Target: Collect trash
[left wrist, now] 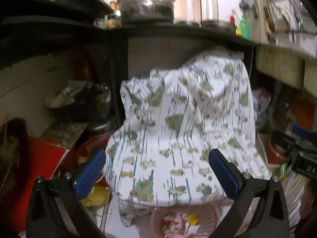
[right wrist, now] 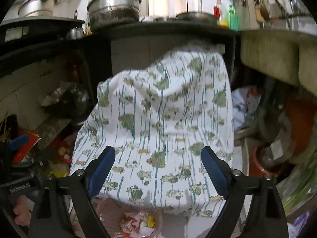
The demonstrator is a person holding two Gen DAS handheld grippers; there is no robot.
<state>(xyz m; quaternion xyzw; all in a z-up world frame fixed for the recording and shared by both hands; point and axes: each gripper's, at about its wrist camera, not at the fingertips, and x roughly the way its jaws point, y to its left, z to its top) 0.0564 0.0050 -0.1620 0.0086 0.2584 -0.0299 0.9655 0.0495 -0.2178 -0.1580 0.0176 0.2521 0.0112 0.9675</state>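
Observation:
A pink mesh trash basket sits low on the floor, with crumpled wrappers in it. Above it hangs a white cloth with green and teal print, draped from under the dark counter. My left gripper stands open high over the basket, nothing between its blue pads. My right gripper is likewise open and empty, facing the cloth. The right gripper also shows at the right edge of the left wrist view, and the left gripper at the left edge of the right wrist view.
A dark counter edge carries a big metal pot and bottles. Under it are cluttered shelves, a red box, yellow wrappers on the floor, a red-brown pot and a plastic bag at right.

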